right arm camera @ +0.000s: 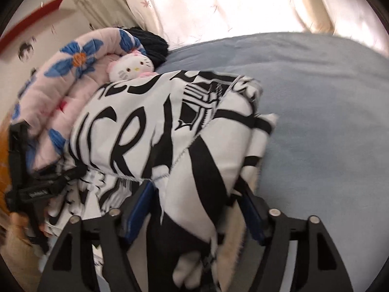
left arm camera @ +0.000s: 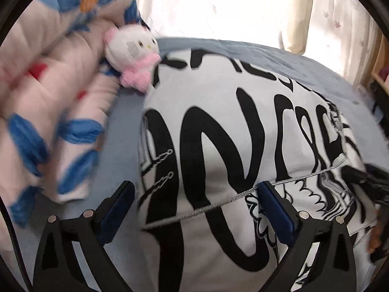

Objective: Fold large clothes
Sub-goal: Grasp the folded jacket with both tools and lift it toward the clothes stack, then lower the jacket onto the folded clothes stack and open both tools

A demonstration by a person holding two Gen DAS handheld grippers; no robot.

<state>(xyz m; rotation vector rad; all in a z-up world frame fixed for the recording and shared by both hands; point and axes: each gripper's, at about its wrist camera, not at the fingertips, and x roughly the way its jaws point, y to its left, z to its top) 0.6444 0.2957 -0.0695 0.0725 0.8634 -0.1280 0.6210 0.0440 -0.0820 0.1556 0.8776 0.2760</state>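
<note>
Black claw fingers with blue pads fill the bottom of both wrist views. Left claw [left arm camera: 195, 203] stands wide over the garment [left arm camera: 218, 126], one finger out over the bare bed sheet [left arm camera: 121, 160] and the other over the printed cloth, neither pad pressing on anything. Right claw [right arm camera: 194, 206] has a thick bunched fold of the same garment [right arm camera: 150, 112] lying between its pads (the fold runs up from the near edge of the bed); the pads do not plainly pinch it, and the opening looks middling rather than wide. This garment is a large white piece with heavy black lettering and a silver stitched seam, spread across the middle of the blue bed, partly doubled over on itself toward the right-hand side. Just beyond its far left corner sits a white and pink plush cat [left arm camera: 132, 56], touching both the garment's edge and a rolled pink quilt [left arm camera: 48, 97] with blue flowers that runs along the bed's left edge. Behind the quilt, in the right wrist view, a dark knitted thing [right arm camera: 150, 41] shows. Pale curtains [right arm camera: 218, 4] hang past the bed's far edge.
</note>
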